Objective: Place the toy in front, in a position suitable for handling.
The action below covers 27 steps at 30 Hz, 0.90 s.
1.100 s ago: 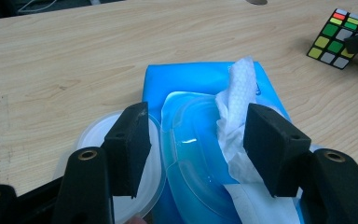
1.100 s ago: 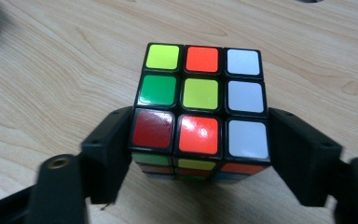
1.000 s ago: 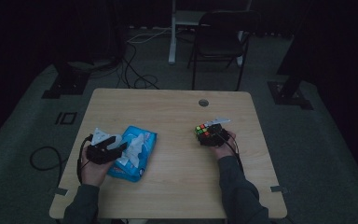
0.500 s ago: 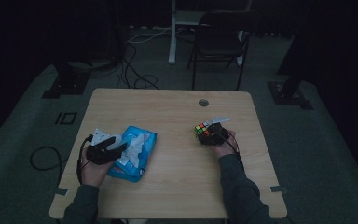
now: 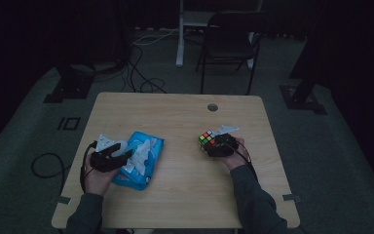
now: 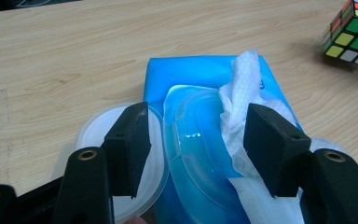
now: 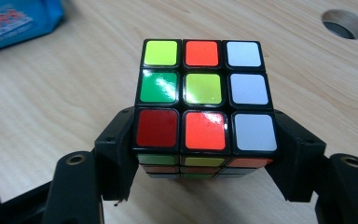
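Note:
A scrambled colour cube (image 7: 205,93) sits between the black pads of my right gripper (image 7: 205,149), which is shut on its lower layer. In the high view the cube (image 5: 206,140) is at the table's right middle with the right gripper (image 5: 209,145) behind it. It also shows tilted at the far right of the left gripper view (image 6: 349,30). A blue pack of wet wipes (image 6: 200,74) lies at the left with its clear lid (image 6: 93,140) flipped open and a white wipe (image 6: 244,88) sticking out. My left gripper (image 6: 198,144) stands open over the pack (image 5: 143,161), one pad on each side of the opening.
The wooden table (image 5: 175,112) has a round cable hole (image 5: 212,107) near its far edge. Behind the table stand a dark chair (image 5: 229,44) and a desk leg, with cables on the floor. The room is dim.
My right gripper has shifted slightly to the left with the cube in it. The left gripper and the wipes pack have stayed where they were.

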Tool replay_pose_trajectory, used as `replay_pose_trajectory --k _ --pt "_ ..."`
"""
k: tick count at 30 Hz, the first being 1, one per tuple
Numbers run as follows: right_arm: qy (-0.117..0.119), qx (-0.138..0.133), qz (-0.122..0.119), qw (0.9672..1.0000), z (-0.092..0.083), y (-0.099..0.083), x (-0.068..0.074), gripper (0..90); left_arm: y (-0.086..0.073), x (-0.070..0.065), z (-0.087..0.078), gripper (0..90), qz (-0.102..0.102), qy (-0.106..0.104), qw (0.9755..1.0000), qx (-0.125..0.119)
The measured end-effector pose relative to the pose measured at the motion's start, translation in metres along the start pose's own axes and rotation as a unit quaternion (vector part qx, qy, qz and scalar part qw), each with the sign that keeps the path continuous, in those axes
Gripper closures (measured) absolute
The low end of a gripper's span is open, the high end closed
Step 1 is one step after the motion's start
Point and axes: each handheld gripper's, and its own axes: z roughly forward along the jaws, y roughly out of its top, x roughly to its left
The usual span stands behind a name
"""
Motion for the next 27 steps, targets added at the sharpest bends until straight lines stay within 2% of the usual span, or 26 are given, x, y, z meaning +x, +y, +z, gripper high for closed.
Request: replay_pose_trajectory --k 9,22,27 --pt "0.02 -0.002 -0.031 0.9993 -0.006 -0.003 0.018 34.2 0.0 -0.001 0.0 41.9 0.003 -0.001 1.0 0.001" --pt "0.04 -0.003 -0.052 0.9978 -0.008 -0.01 0.04 34.2 0.002 -0.003 -0.001 41.7 0.005 -0.001 1.0 0.001" --pt "0.056 -0.004 -0.061 0.9966 -0.008 -0.014 0.051 34.2 0.002 -0.004 -0.001 41.7 0.007 -0.003 1.0 0.0"
